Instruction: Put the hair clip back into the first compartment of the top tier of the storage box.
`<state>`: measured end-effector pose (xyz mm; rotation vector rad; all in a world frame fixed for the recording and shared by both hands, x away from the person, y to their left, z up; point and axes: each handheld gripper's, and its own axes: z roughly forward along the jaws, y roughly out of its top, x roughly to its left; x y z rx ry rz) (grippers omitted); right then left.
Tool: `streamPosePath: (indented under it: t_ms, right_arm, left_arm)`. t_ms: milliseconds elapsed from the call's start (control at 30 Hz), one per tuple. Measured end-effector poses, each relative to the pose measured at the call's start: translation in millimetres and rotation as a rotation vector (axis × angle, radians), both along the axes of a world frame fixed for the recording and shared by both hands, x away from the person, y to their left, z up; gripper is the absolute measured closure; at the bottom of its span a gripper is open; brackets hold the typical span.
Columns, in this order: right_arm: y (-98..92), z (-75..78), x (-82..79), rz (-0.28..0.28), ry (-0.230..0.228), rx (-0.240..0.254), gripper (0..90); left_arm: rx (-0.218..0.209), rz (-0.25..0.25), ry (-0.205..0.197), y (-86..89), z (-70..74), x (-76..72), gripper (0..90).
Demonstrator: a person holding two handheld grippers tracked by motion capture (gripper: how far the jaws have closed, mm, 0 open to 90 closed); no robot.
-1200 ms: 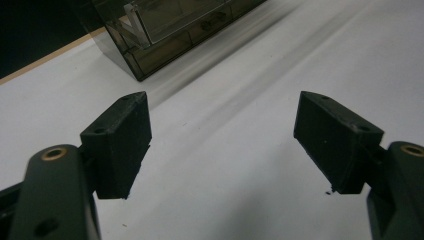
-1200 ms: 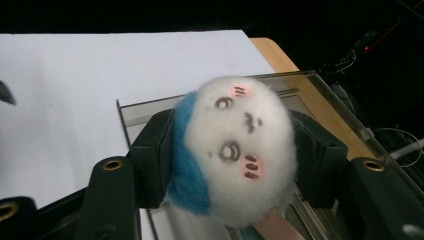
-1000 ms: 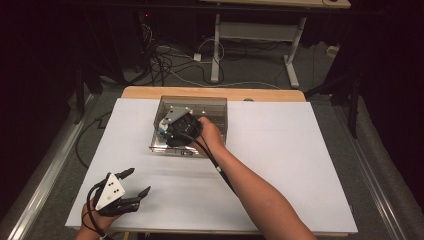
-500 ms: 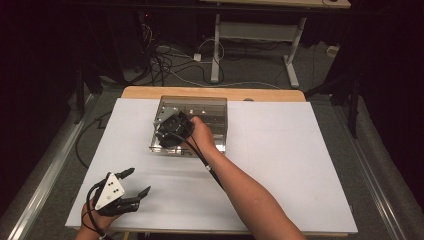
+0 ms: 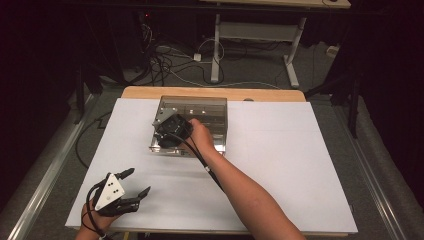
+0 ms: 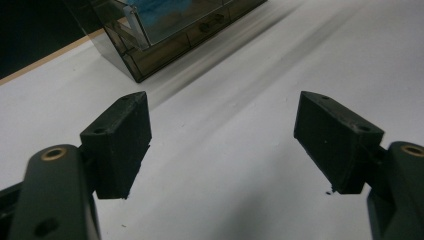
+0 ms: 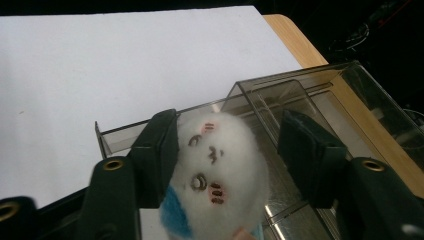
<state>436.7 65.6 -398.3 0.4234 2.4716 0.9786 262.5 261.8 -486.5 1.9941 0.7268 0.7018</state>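
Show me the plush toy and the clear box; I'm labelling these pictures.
plush toy (image 7: pixel 215 165), right gripper view, on its white face.
clear box (image 5: pixel 202 106), high view, on its top panel.

No words, labels or numbers can be read anywhere (plush face aside).

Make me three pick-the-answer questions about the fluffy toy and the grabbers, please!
1. Where is the fluffy toy? A) between the right gripper's jaws B) on the floor C) on a chair
2. What colour is most of it? A) green B) white C) black
3. How are the left gripper's jaws? A) shut B) holding a cup C) open, empty

1 A: the right gripper view shows it between the jaws, which have just been closing.
2 B: its fur is white.
3 C: a wide gap, with the white table between.
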Motion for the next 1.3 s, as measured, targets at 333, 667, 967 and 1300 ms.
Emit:
streamPosePath:
  t_ms: [333, 667, 967, 1300]
  right_arm:
    - [-4.5, 5.2, -0.5, 0.014, 0.035, -0.015, 64.2]
    - [-2.1, 6.6, -1.3, 0.067, 0.076, -0.013, 68.4]
    - [-4.7, 9.7, -2.6, 0.044, 0.009, -0.021, 63.6]
    - [-20.1, 8.0, 3.6, 0.012, 0.042, -0.005, 90.0]
  left_arm:
    - [0.005, -0.002, 0.001, -0.6, 0.1, 0.4, 22.2]
    - [-0.028, -0.004, 0.031, -0.9, 0.4, 0.3, 22.8]
    - [-0.032, 0.000, 0.034, -1.2, 0.4, 1.0, 24.3]
    - [-0.052, -0.007, 0.043, -2.5, 1.7, 1.5, 24.3]
